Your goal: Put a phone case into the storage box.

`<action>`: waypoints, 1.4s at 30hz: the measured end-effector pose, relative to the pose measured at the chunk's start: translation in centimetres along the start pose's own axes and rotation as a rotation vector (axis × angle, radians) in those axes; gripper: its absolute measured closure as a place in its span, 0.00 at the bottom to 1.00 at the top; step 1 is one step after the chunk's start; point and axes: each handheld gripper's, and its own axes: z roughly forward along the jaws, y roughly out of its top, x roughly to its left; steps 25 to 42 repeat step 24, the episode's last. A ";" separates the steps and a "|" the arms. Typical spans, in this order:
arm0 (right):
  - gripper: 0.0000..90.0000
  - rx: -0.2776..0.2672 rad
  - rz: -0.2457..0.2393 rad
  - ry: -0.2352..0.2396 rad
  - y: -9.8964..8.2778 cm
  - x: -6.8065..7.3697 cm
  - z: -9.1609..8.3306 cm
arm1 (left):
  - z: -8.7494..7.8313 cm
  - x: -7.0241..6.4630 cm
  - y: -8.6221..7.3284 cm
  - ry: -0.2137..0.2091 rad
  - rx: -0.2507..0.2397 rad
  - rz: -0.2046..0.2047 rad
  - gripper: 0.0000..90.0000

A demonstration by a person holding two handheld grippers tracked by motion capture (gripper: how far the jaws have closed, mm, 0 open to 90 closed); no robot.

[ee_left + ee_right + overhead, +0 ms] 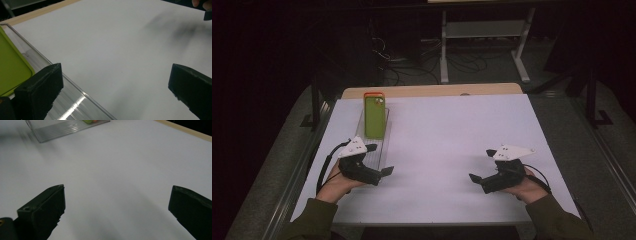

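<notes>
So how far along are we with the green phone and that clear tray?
The green phone already lies in the clear tray, toward its far end. Nothing is in hand: the left gripper sits open at the tray's near end and the right gripper is open over bare table. Any grasp of phone or tray is not yet begun.

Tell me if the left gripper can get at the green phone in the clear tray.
Probably yes: the left gripper is open beside the clear plastic tray, and nothing covers the green rectangular phone.

Green phone case point(374, 118), orange-rimmed; clear ribbed tray point(383, 150).
</notes>
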 end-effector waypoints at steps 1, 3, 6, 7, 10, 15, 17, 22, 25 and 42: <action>0.00 -0.008 -0.003 0.003 0.1 -0.1 0.0 | 0.0 -0.1 0.0 -0.004 0.005 0.000 0.00; 0.00 -0.006 -0.002 0.006 0.2 -0.1 0.0 | 0.1 -0.1 -0.1 -0.007 0.010 0.005 0.00; 0.00 -0.010 0.002 0.007 0.2 -0.3 0.0 | 0.2 0.0 -0.2 -0.012 0.017 0.007 0.00; 0.00 -0.012 0.006 0.008 0.2 -0.4 0.0 | 0.3 -0.1 -0.3 -0.012 0.012 0.006 0.00; 0.00 -0.019 0.004 0.010 0.3 -0.5 -0.1 | 0.3 -0.1 -0.4 -0.018 0.008 0.007 0.00; 0.00 -0.016 0.000 0.010 0.3 -0.4 -0.1 | 0.4 0.0 -0.5 -0.023 0.010 0.006 0.00; 0.00 -0.017 0.000 0.010 0.3 -0.4 -0.1 | 0.3 0.0 -0.4 -0.024 0.011 0.009 0.00; 0.00 -0.016 0.010 0.011 0.3 -0.3 -0.2 | 0.3 0.0 -0.5 -0.026 0.010 -0.001 0.00; 0.00 -0.018 0.009 0.011 0.3 -0.3 -0.2 | 0.3 0.0 -0.4 -0.026 0.006 0.002 0.00; 0.00 -0.018 0.009 0.011 0.3 -0.3 -0.2 | 0.3 0.0 -0.4 -0.026 0.006 0.002 0.00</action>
